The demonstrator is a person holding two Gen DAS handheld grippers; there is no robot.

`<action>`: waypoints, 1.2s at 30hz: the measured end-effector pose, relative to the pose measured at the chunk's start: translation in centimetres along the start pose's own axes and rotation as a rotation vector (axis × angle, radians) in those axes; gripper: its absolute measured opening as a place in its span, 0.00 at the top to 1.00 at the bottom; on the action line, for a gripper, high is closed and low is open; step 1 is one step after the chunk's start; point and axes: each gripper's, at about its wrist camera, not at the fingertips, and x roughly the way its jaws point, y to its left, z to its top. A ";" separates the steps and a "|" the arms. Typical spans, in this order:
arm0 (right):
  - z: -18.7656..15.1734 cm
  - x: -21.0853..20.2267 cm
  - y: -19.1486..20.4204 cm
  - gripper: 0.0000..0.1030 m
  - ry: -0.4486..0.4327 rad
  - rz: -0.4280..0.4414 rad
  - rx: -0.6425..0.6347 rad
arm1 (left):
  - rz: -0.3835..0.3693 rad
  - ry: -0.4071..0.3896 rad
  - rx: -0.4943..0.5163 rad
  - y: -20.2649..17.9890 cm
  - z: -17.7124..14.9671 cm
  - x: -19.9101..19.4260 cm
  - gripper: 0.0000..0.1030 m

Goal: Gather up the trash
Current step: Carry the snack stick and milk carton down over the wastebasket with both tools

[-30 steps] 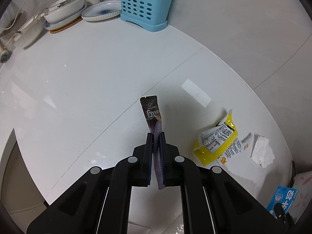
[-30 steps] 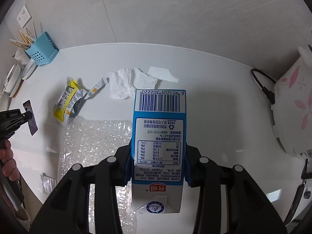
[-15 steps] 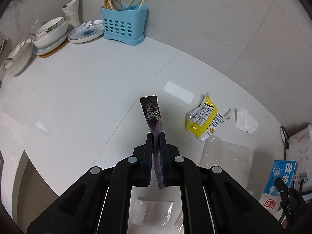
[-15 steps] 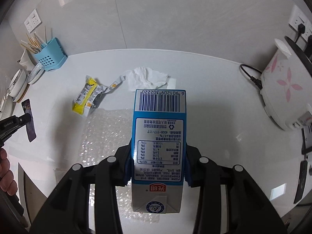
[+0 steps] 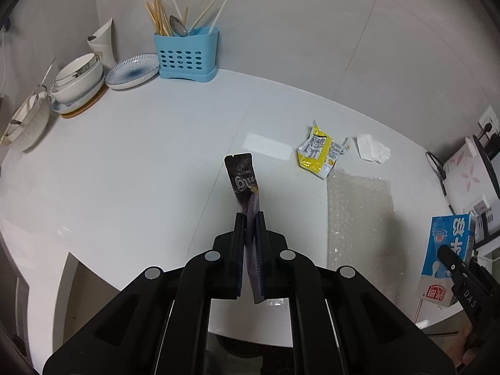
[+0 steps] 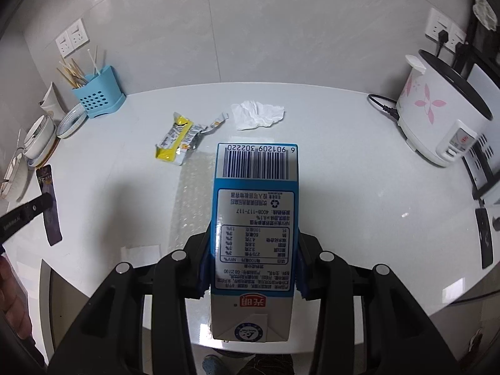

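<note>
Two pieces of trash held above the white table (image 6: 343,162): dark sachet (image 5: 242,181) marked "9" pinched upright in left gripper (image 5: 249,218), lower end hidden between fingers; blue milk carton (image 6: 254,218), barcode 6901209302220, clamped in right gripper (image 6: 253,250). Beyond both, yellow wrapper (image 6: 175,142), print illegible.

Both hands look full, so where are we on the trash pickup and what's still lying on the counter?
Nothing visibly binned yet. In hand: left gripper clamps the dark sachet; right gripper clamps the blue milk carton. Left on the counter: yellow wrapper, crumpled tissue, bubble wrap sheet.
</note>
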 end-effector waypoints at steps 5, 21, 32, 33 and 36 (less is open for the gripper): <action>-3.5 -2.9 2.1 0.63 -0.037 0.005 0.021 | -0.028 -0.009 0.049 2.0 -2.8 -2.2 0.94; -15.9 -8.7 5.7 0.63 -0.030 0.013 0.052 | -0.169 0.015 0.207 6.1 -14.2 -6.1 0.94; -20.4 -6.4 5.8 0.63 0.034 0.066 -0.002 | -0.143 0.028 0.218 5.8 -20.6 -4.0 0.94; -20.9 -6.1 6.0 0.63 0.034 0.077 -0.016 | -0.144 0.032 0.212 5.8 -21.1 -3.6 0.94; -23.0 -4.8 6.4 0.63 0.040 0.103 -0.059 | -0.140 0.039 0.211 5.7 -23.0 -2.0 0.94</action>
